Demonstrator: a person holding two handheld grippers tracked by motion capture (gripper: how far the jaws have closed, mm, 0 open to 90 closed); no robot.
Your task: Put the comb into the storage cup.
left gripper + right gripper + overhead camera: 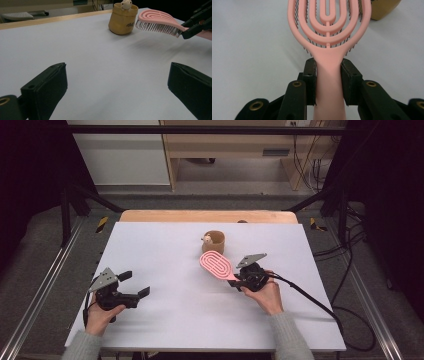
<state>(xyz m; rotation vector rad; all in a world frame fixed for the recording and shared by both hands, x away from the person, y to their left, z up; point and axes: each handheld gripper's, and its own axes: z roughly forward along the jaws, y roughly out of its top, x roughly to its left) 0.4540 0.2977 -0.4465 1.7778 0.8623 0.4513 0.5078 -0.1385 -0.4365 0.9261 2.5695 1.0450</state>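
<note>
Right gripper (328, 82) clamps the pink brush (216, 265) by its handle, raised beside the cup (213, 242); left gripper (136, 285) gapes wide, empty.

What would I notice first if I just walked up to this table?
The pink hairbrush, held by its handle in the right tongs near the table's middle, bristles down. Just behind it stands a small tan pot with a little toy peeking out. The left tongs wait open.

White table (165, 265), flat matte top, wooden strip along the far edge. One tan cup (214, 243) stands upright on it, right of centre toward the far side, with a small pale figure (206, 239) poking out of its mouth.
</note>
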